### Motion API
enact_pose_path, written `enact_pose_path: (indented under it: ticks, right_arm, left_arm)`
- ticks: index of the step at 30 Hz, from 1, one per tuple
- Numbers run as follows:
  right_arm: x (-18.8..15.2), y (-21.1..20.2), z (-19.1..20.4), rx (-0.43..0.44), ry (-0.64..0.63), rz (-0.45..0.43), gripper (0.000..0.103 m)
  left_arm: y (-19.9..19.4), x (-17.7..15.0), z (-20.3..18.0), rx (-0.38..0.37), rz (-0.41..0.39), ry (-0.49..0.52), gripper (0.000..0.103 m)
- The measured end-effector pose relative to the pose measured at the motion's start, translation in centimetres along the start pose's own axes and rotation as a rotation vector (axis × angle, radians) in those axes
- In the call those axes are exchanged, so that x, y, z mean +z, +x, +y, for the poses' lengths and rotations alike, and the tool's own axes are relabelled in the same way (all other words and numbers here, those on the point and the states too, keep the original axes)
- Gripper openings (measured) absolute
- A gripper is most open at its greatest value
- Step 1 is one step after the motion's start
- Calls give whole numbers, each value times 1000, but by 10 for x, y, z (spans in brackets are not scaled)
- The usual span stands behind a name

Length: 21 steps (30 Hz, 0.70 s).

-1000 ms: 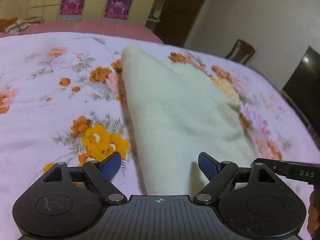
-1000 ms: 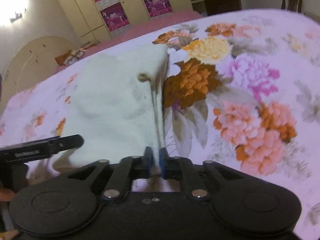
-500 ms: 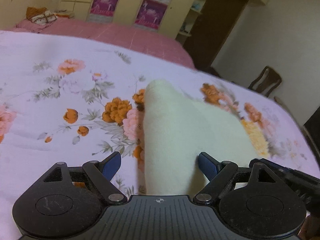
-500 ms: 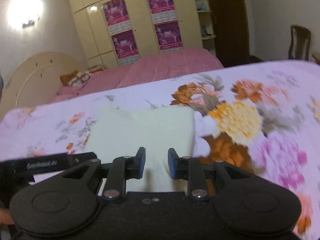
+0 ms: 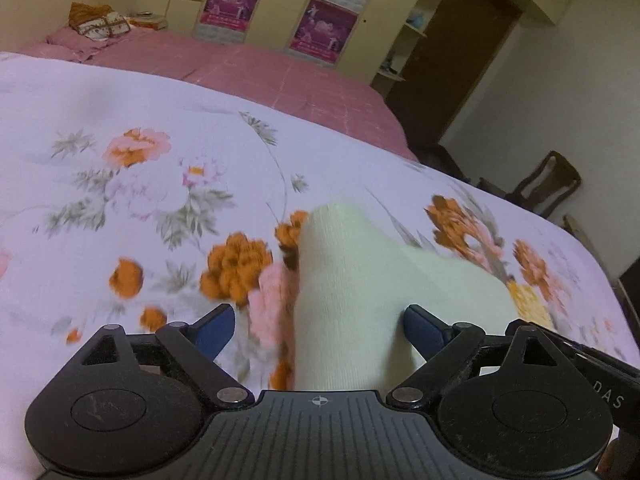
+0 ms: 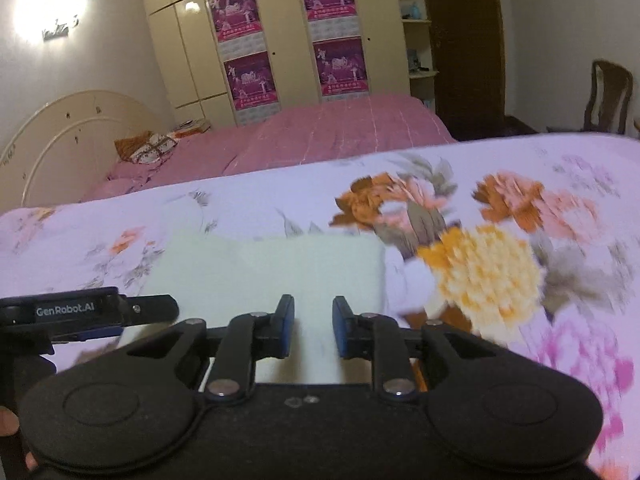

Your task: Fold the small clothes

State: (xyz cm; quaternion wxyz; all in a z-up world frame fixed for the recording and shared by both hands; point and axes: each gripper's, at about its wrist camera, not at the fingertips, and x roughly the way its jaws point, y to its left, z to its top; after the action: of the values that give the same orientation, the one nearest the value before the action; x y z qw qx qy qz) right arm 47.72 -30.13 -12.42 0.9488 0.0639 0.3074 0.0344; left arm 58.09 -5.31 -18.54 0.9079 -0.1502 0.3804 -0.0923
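A folded cream-white garment (image 5: 360, 280) lies flat on the floral sheet (image 5: 120, 200). In the left wrist view my left gripper (image 5: 320, 330) is wide open and empty, held above the garment's near left edge. In the right wrist view the garment (image 6: 260, 268) lies just ahead of my right gripper (image 6: 313, 332), which is open with a narrow gap and holds nothing. The left gripper's body (image 6: 80, 312) shows at the left of that view.
The floral sheet covers the work surface. Behind it stands a pink bed (image 6: 320, 132) with a pillow (image 6: 152, 146) and a cream headboard (image 6: 60, 132). Wardrobes with purple posters (image 6: 248, 40) line the back wall. A wooden chair (image 6: 608, 96) stands at the right.
My right gripper has opened and let go of the garment's edge. Both grippers have drawn back and tilted up. The garment now lies folded and flat.
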Motion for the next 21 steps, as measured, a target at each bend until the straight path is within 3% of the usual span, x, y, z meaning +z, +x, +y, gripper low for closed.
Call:
enact_pose_path:
  ticks: [6, 11, 15, 18, 21]
  right_arm:
    - [-5, 44, 2, -82, -102, 48, 22]
    - [-1, 40, -3, -74, -71, 47, 22]
    - [4, 28, 1, -60, -52, -18, 28]
    - [-2, 47, 1, -108, -104, 49, 31]
    - [-1, 45, -3, -102, -72, 51, 31]
  left_arm:
    - [20, 4, -6, 37, 8, 31, 92]
    - [21, 5, -7, 42, 14, 31, 93]
    - [22, 5, -9, 52, 13, 44, 95]
    - [22, 4, -11, 57, 14, 52, 96]
    - [18, 4, -10, 52, 21, 52, 96]
